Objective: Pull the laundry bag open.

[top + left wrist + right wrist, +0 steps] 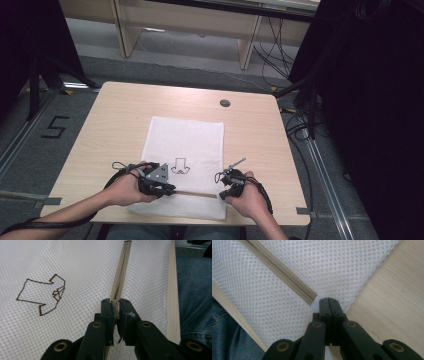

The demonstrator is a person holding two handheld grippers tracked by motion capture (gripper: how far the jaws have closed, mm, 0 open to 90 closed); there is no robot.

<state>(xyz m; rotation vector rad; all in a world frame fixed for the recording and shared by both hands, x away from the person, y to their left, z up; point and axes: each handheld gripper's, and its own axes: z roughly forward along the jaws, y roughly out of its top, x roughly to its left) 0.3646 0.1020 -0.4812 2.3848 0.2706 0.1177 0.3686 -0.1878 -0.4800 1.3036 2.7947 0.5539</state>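
Left gripper [115,305], lower centre, pinches the zipper [121,272] pull. Right gripper [328,300], pressed together, pins the mesh bag [342,267] corner to brace it.

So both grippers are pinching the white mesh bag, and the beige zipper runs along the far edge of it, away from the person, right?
Not quite: the beige zipper runs along the near edge of the white mesh bag, by the person, as the high view shows. The left gripper and right gripper do pinch it there.
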